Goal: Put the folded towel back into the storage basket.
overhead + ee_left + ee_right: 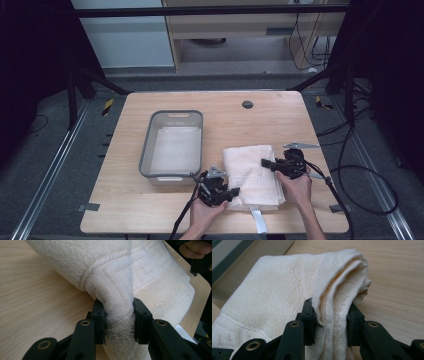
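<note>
While the folded white towel (252,172) lies on the wooden table (280,117) just right of the grey plastic bin (172,142), the left gripper (231,192) pinches its near-left corner tightly. The right gripper (266,163) is clamped on the layered right edge of the towel, pads pressing into the cloth.

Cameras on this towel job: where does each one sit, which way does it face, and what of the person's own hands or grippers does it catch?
High view: above the person's side, looking forward and down on the table; forearms, left gripper and right gripper show.
Left gripper view: rides that gripper, looking along its jaws clamped on the towel.
Right gripper view: rides the right gripper, looking along its jaws clamped on the towel's folded edge.
All three views share the towel and the tabletop.
</note>
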### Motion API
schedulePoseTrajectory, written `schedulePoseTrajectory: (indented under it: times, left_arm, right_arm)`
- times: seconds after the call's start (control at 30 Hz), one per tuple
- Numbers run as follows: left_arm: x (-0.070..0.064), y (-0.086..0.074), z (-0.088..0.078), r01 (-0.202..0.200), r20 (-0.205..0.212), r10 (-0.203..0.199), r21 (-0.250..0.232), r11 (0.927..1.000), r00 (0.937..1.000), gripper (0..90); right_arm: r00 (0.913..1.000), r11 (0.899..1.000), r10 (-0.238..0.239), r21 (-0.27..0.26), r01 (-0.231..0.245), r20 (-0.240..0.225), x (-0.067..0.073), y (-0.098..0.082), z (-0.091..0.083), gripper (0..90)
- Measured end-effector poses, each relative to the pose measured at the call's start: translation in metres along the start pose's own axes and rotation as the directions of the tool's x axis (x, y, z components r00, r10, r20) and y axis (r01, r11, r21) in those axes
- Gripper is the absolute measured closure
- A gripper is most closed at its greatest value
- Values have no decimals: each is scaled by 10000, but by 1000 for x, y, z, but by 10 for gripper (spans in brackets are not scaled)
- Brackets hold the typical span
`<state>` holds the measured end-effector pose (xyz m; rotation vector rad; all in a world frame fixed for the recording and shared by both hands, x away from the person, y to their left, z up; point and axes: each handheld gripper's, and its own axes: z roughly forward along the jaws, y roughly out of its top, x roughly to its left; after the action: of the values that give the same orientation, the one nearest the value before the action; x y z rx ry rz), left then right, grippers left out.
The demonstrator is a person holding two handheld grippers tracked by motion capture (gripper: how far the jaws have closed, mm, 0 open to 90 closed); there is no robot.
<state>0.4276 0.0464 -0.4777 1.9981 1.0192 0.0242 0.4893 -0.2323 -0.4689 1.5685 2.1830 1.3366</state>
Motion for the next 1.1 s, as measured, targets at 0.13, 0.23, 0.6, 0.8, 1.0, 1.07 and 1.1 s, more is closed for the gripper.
schedulePoseTrajectory:
  times: [0.13, 0.23, 0.6, 0.8, 1.0, 1.07, 1.1]
  left_arm:
    - [-4, 7, -10, -298, -2, 298, -223, 9993, 9996, 670]
    - [-7, 9, -14, -401, -6, 401, -348, 9986, 9992, 671]
    - [-10, 20, -32, -778, -138, 769, -809, 9937, 9969, 671]
    - [-11, 24, -38, -861, -182, 848, -972, 9915, 9962, 671]
    - [-10, 29, -46, -985, -275, 960, -1172, 9882, 9950, 671]
    - [-9, 31, -49, -1059, -300, 1029, -1239, 9866, 9942, 672]
    - [-10, 32, -51, -1035, -307, 1004, -1281, 9863, 9945, 672]
  right_arm:
    - [9998, 9987, 39, -498, -47, -171, 3, 2, -11, 665]
    - [9998, 9970, -204, -743, 198, -81, 9, 6, -17, 665]
    - [9987, 9857, -514, -1608, 504, -23, 24, 15, -32, 664]
    - [9982, 9808, -595, -1865, 577, -44, 27, 18, -35, 663]
    - [9969, 9729, -792, -2176, 779, 29, 33, 24, -38, 663]
    - [9969, 9706, -791, -2284, 759, -47, 34, 26, -39, 663]
    - [9967, 9699, -813, -2306, 781, -43, 35, 27, -38, 663]
